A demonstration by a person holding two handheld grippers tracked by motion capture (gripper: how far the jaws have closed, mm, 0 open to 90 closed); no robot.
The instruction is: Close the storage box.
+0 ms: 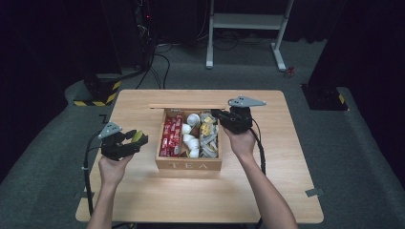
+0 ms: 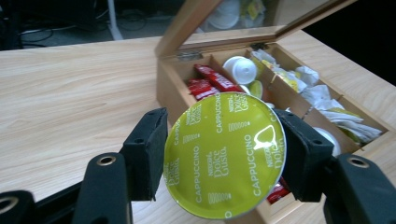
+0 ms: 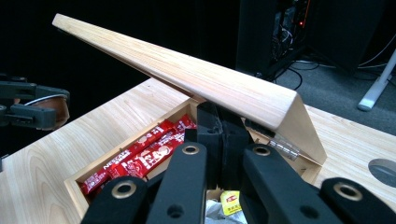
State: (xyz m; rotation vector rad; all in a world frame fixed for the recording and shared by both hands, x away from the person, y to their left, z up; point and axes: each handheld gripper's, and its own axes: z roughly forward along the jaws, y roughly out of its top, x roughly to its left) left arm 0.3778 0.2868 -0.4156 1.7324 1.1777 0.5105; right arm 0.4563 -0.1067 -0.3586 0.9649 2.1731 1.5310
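A wooden box [image 1: 188, 165] marked TEA stands mid-table with its lid [image 1: 186, 106] raised. Inside lie red sachets [image 1: 170, 136], white capsules [image 1: 191, 132] and tea bags [image 1: 209, 139]. To the left of the box, above the table, my left gripper [image 1: 134, 141] is shut on a yellow-green Cappuccino capsule [image 2: 219, 172], foil face toward the camera, one pad [image 2: 147, 154] on each side. My right gripper [image 3: 222, 128] is shut with nothing between its jaws. Its tips sit over the box's back right corner, right under the tilted lid [image 3: 187, 74]; whether they touch it I cannot tell.
The light wood table [image 1: 143, 191] has free room in front of and beside the box. A grommet hole [image 3: 384, 170] lies near the right side. Beyond the table stand a white desk frame [image 1: 246, 21] and black stands with striped bases [image 1: 98, 93].
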